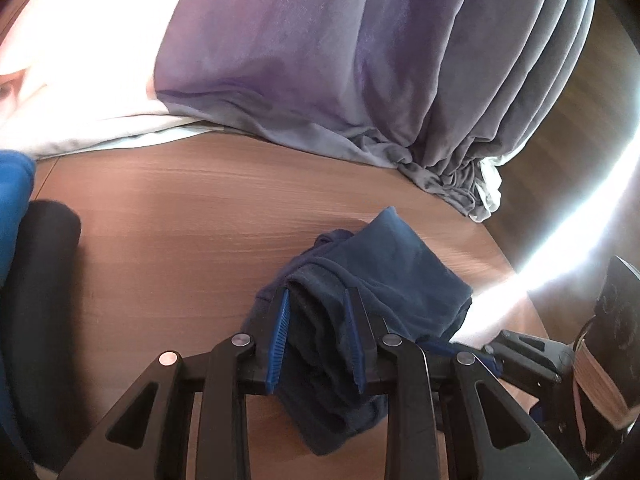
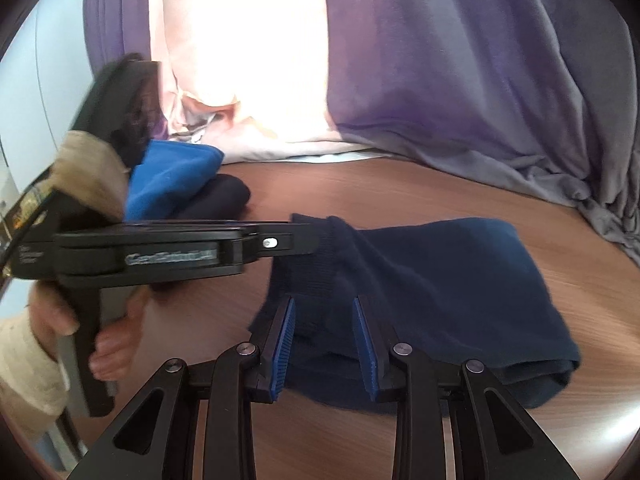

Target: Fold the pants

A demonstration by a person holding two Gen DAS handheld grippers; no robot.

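The dark navy pants (image 2: 432, 292) lie folded into a small bundle on the brown wooden table (image 2: 400, 192). In the left wrist view the pants (image 1: 384, 276) bunch up between my left gripper (image 1: 318, 300) fingers, which stand partly apart with cloth between the blue pads. My right gripper (image 2: 324, 308) also stands partly apart over the ribbed edge of the pants. The left gripper (image 2: 296, 240) shows from the side in the right wrist view, its tip at the pants' left edge. The right gripper's body (image 1: 532, 356) shows at the right in the left wrist view.
A bright blue folded garment (image 2: 172, 176) and a black one (image 2: 220, 200) sit stacked at the table's left. Purple-grey curtain (image 2: 460, 80) and white cloth (image 2: 248, 60) hang behind the table. The table's round edge (image 1: 516, 276) is at the right.
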